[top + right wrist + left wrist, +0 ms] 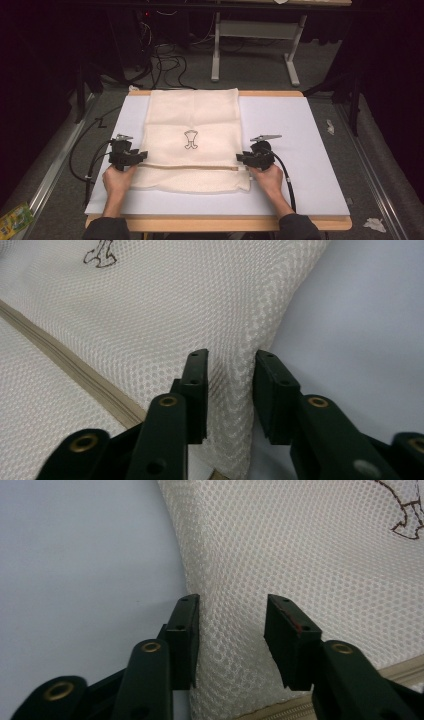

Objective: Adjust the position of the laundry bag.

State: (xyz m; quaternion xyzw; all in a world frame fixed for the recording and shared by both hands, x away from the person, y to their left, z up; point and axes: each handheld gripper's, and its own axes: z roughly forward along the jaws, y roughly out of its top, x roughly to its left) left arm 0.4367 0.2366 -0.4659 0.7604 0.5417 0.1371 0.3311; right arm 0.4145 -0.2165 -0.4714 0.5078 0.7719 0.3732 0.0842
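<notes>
So the bag (192, 140) is cream mesh with a little dark outline logo and a tan zipper near its front end, lying flat on the pale board (300, 150). Left gripper (136, 157) straddles its left edge, right gripper (246, 159) its right edge, both at the zipper. Both have jaws part-spread, with puckered mesh between them.

The pale lavender table mat (300, 130) sits on a wood-edged table (225, 223). Behind it there's a grey metal desk frame (255, 50) and a tangle of black cables (165, 65) on the carpet. A green wrapper (12, 220) lies bottom left, and a crumpled paper scrap (374, 224) sits bottom right.
</notes>
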